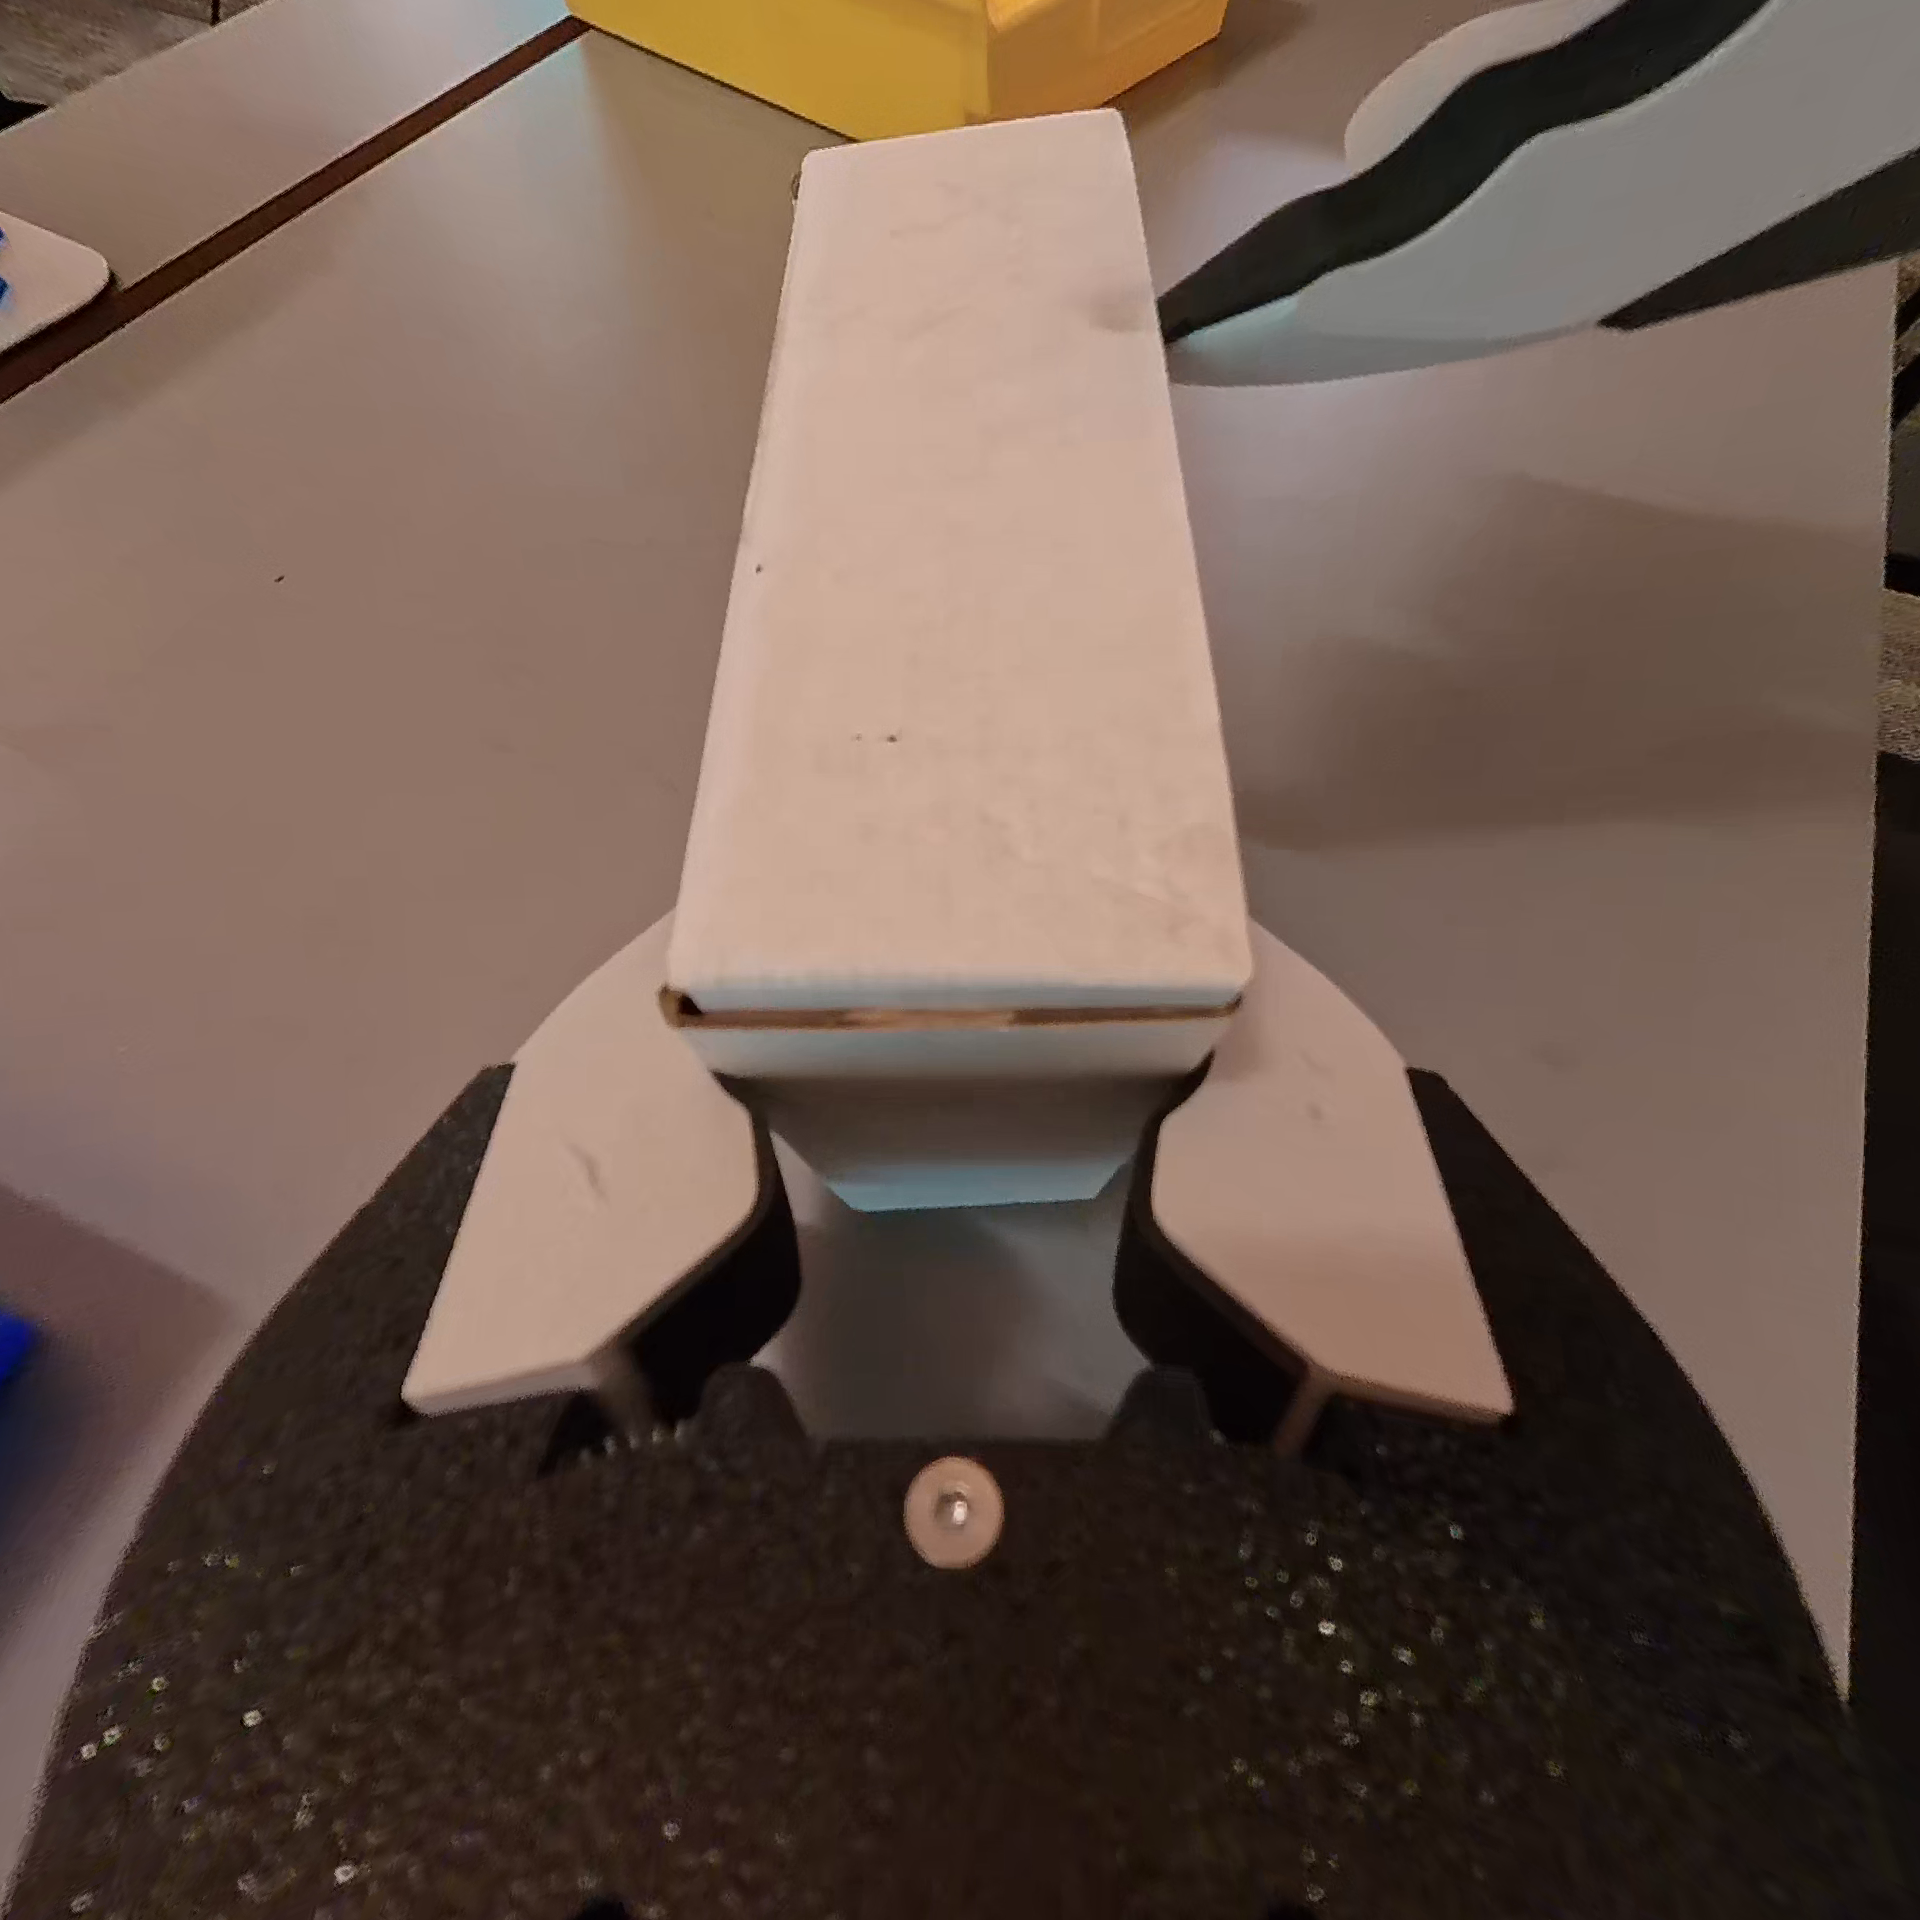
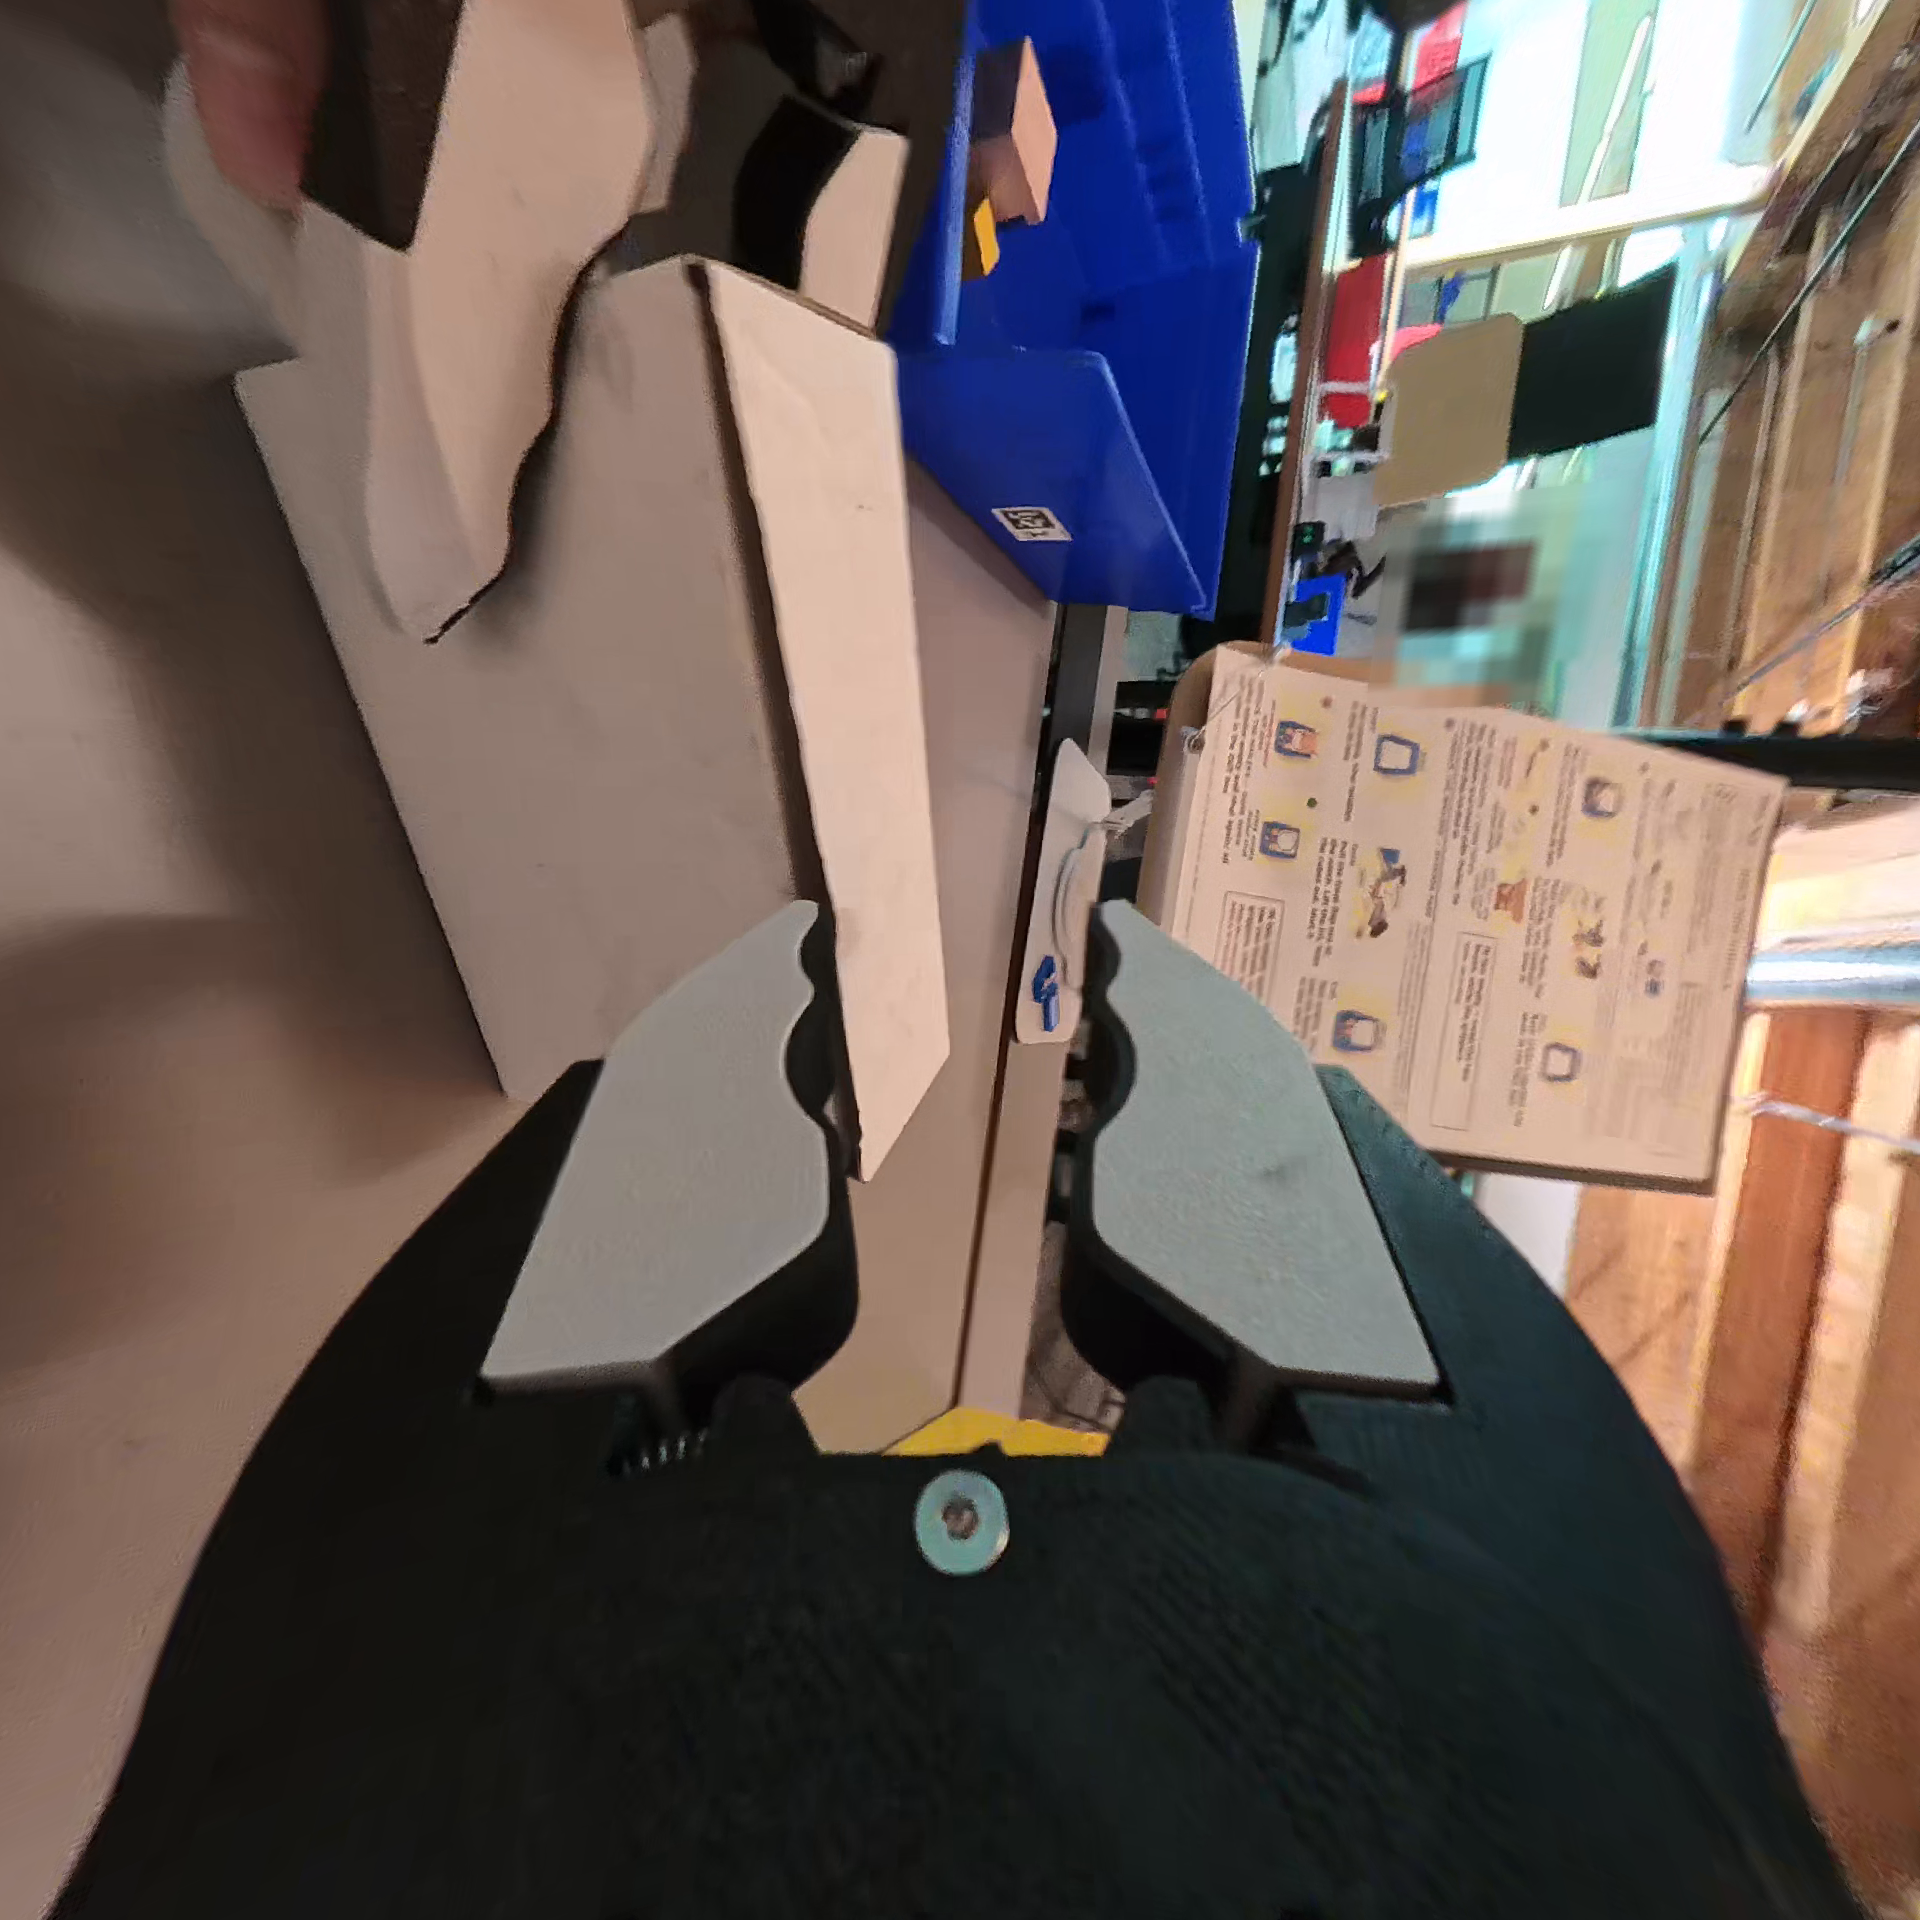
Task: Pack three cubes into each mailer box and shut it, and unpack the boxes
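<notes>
A long white mailer box (image 1: 961, 623) lies on the grey table (image 1: 364, 675) with its lid down. My left gripper (image 1: 961, 966) is shut on its near end, one finger on each side. My right gripper (image 1: 1392, 301) hovers by the box's far right corner. In the right wrist view, my right gripper (image 2: 958, 920) is open, and its left finger touches a side panel of the box (image 2: 831, 675). The left gripper (image 2: 644, 436), held by a hand, grips the box's far end. A wooden cube (image 2: 1023, 135) sits in a blue bin (image 2: 1070, 416).
A yellow bin (image 1: 935, 62) stands just beyond the box. The table's right edge (image 1: 1881, 935) is close to the box. A printed instruction sheet (image 2: 1455, 914) hangs past the table edge. A blue object (image 1: 10, 1361) shows at the far left. The left gripper's tips are roughly 10 centimetres from the right gripper's. The blue object (image 1: 10, 1361) lies some 15 centimetres from my left tips, 25 centimetres from my right tips.
</notes>
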Demonstrator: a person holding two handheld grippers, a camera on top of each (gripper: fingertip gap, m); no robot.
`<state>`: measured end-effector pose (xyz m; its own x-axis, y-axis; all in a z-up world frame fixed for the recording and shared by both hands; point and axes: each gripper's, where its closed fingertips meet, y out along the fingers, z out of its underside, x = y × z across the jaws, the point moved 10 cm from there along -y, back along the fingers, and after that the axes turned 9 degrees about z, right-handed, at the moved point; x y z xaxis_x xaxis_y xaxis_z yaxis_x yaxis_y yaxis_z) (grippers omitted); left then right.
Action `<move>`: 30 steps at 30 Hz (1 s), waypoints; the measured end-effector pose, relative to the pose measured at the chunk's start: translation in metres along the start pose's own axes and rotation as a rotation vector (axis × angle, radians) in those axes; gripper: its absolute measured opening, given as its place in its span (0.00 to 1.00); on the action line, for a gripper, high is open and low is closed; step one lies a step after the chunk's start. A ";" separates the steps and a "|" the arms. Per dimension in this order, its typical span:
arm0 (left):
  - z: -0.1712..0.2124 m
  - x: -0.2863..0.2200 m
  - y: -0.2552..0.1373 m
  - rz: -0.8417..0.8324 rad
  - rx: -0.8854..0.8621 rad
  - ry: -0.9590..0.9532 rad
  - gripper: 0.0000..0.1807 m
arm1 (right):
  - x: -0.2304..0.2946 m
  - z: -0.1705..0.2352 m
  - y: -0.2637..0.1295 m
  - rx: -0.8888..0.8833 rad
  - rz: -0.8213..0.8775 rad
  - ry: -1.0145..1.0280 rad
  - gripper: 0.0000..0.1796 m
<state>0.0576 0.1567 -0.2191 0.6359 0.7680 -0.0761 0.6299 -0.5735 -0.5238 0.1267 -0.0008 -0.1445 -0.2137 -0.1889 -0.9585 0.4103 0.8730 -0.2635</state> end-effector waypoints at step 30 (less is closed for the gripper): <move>-0.002 0.003 0.004 -0.042 -0.001 -0.002 0.41 | 0.019 0.005 0.010 -0.076 0.091 -0.355 0.06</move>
<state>0.0628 0.1559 -0.2192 0.6083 0.7917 -0.0556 0.6562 -0.5411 -0.5259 0.1313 0.0022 -0.1662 0.1470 -0.2412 -0.9593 0.3439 0.9218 -0.1791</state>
